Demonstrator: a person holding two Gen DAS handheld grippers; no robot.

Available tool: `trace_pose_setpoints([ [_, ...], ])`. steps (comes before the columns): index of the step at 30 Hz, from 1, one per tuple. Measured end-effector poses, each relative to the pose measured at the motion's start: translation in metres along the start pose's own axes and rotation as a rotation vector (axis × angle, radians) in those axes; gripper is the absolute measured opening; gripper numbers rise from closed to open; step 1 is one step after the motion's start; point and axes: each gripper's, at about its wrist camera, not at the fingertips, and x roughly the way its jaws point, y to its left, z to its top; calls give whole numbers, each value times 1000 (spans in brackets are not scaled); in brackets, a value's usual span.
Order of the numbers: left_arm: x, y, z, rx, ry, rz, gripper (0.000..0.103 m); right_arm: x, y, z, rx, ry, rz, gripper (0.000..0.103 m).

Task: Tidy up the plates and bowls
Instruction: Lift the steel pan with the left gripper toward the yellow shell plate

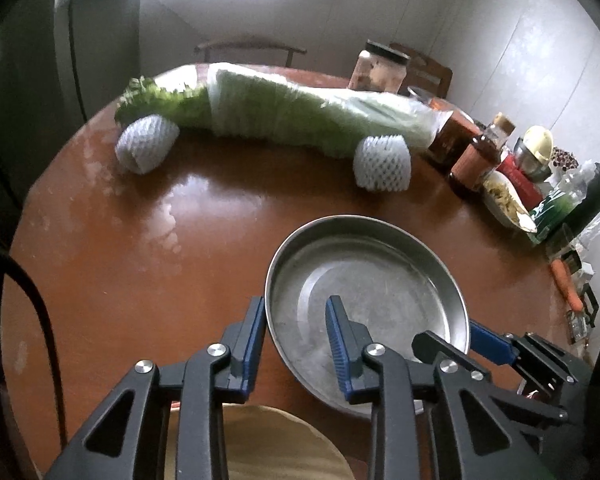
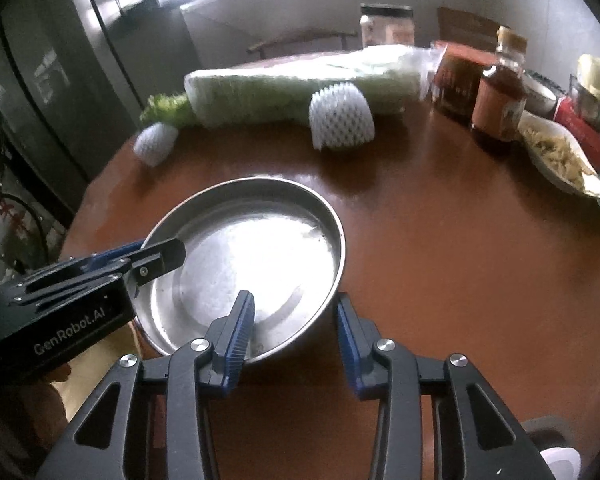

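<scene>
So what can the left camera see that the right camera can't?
Only the left wrist view shows an orange carrot at the table's right edge and a tan round board under the gripper. Only the right wrist view shows the dark fridge with its lettering. Both show the metal plate, with the left gripper and right gripper straddling its rim, and the wrapped greens.

The brown table point(image 1: 148, 280) is bare at the middle left of the frame. At the top, a long bag of greens point(image 1: 284, 116) and 2 white foam nets point(image 1: 382, 162) block the way. Bottles point(image 1: 480, 156) crowd the right edge.
</scene>
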Motion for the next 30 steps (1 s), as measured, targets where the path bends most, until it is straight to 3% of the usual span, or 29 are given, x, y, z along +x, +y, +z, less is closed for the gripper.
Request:
trace_pose_setpoints([
  [17,-68,-8,-10,16,-130,16,31,-56,20,-1,-40,-141,39,42],
  [30,-116,13,-51,-20,-193,32,31,-92,52,-28,-110,-198,79,42],
])
